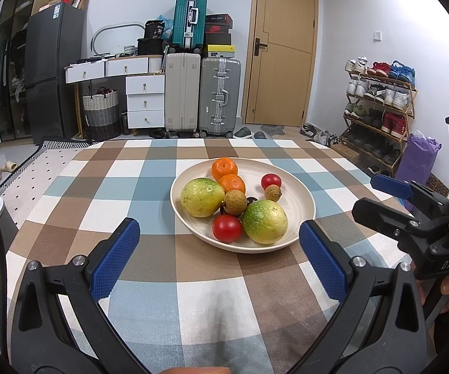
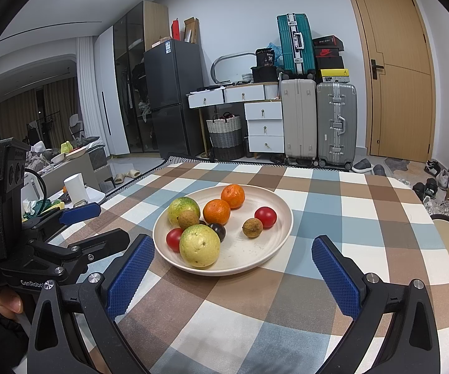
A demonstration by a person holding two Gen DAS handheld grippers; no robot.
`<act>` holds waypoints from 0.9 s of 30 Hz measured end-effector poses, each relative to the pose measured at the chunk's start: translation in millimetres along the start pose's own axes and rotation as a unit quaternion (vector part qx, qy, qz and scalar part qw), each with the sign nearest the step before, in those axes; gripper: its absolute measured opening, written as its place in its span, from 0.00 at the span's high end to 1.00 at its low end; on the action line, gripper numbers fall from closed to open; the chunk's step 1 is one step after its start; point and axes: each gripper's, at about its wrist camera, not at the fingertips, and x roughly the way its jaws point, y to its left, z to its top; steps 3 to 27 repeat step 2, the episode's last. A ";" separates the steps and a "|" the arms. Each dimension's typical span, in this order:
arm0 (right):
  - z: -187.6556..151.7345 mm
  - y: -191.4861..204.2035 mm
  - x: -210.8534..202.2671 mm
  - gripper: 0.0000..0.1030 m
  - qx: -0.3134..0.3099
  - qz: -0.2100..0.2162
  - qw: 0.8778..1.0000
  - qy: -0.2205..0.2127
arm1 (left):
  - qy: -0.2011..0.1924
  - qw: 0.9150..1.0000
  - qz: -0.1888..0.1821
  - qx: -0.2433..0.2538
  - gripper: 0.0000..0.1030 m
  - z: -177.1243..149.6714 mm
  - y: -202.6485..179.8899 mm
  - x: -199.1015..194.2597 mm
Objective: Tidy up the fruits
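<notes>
1. Left gripper (image 1: 219, 257): black plastic arms with triangular cut-outs, silver round screw heads at the pivots.
2. Its fingers (image 1: 115, 258) carry blue pads with a fine knurled diamond texture.
3. Right gripper (image 2: 233, 275): same build, black frame, silver screws, blue textured fingers (image 2: 336, 277).
4. From the left wrist view, the right unit's body shows white "DAS" lettering and a smooth blue finger tip.
5. From the right wrist view, the left unit reads "GenRobot" in white, with a black boxy camera module (image 2: 4, 187) on top, round lenses on its side.
6. Dark sleeve at each hand (image 2: 7, 304).
</notes>
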 end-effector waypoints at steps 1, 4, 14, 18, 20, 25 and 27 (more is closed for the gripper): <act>0.1 -0.3 0.3 0.00 0.000 0.000 1.000 0.000 | 0.000 1.000 0.000 0.000 0.01 0.4 0.3 0.4; 0.2 -0.3 0.3 0.00 0.000 0.000 1.000 0.000 | 0.000 1.000 0.000 0.000 0.01 0.4 0.3 0.4; 0.2 -0.3 0.3 0.00 0.000 0.000 1.000 0.000 | 0.000 1.000 0.000 0.000 0.01 0.4 0.3 0.4; 0.2 -0.3 0.3 0.00 0.000 0.000 1.000 0.000 | 0.000 1.000 0.000 0.000 0.01 0.4 0.3 0.4; 0.2 -0.3 0.3 0.00 0.000 0.000 1.000 0.000 | 0.000 1.000 0.000 0.000 0.01 0.4 0.3 0.4; 0.2 -0.3 0.3 0.00 0.000 0.000 1.000 0.000 | 0.000 1.000 0.000 0.000 0.01 0.4 0.3 0.4; 0.2 -0.3 0.3 0.00 0.000 0.000 1.000 0.000 | 0.000 1.000 0.000 0.000 0.01 0.4 0.3 0.4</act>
